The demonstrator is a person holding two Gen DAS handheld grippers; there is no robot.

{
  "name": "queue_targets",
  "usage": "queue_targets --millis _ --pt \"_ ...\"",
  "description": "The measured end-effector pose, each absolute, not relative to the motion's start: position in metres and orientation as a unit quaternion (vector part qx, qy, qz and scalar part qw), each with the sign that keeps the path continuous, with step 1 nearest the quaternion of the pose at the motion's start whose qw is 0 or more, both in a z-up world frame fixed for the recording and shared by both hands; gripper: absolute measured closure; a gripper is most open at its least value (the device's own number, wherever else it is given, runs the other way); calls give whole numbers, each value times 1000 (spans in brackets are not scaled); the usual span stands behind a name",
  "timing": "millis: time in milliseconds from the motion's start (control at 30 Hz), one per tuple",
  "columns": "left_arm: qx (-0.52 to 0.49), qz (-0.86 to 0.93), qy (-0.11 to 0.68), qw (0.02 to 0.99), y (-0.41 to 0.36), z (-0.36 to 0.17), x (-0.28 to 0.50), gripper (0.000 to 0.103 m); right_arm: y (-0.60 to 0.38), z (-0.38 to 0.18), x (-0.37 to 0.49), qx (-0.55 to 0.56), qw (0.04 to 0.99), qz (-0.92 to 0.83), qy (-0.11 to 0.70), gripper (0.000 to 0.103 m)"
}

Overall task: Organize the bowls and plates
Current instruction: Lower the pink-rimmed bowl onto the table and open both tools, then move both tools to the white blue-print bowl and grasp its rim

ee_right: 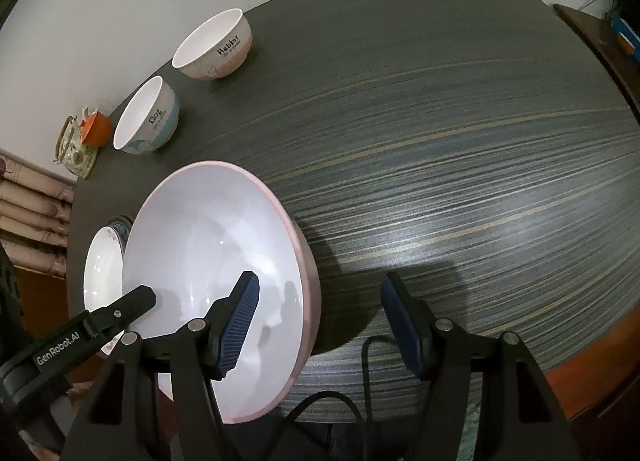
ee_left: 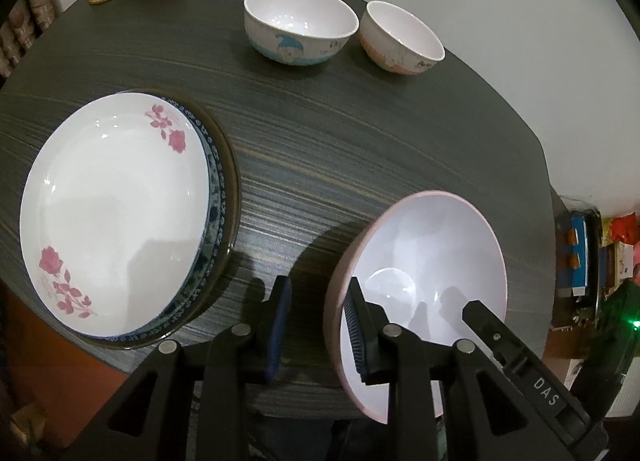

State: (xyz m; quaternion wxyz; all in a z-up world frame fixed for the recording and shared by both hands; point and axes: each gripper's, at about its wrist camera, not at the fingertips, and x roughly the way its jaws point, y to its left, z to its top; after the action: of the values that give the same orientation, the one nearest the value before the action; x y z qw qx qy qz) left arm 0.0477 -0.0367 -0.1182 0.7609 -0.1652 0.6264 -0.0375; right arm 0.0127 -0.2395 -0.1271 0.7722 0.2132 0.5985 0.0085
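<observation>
Left wrist view: the left gripper (ee_left: 316,325) straddles the near rim of the large pink bowl (ee_left: 432,245) at the table's (ee_left: 320,141) near edge, fingers apart, not pinching. Three plates (ee_left: 120,213) are already stacked at the left edge.

Right wrist view: the right gripper (ee_right: 320,325) spans the opposite rim, fingers wide apart. The Rabbit bowl (ee_right: 212,47) and Dog bowl (ee_right: 146,117) stand unstacked along the far edge, likely still to nest.

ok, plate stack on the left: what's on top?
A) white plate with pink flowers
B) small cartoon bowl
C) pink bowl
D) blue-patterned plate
A: the white plate with pink flowers lies on top, with the blue-patterned plate rim showing beneath it; the pink bowl sits apart.
</observation>
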Motion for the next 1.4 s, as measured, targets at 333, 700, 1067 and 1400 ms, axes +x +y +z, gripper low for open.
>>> queue_targets --millis 333,700,1067,1400 --pt "-171 -60 615 767 -37 -110 50 67 -240 -109 21 196 795 4 574 42" --pt "-183 -62 591 783 -24 -91 64 62 -236 -87 37 186 813 25 551 42" --pt "-192 -23 576 795 17 -81 90 56 -208 -58 67 150 828 90 533 39" --pt "-188 7 565 803 41 -80 123 56 -179 -34 122 82 848 108 513 39"
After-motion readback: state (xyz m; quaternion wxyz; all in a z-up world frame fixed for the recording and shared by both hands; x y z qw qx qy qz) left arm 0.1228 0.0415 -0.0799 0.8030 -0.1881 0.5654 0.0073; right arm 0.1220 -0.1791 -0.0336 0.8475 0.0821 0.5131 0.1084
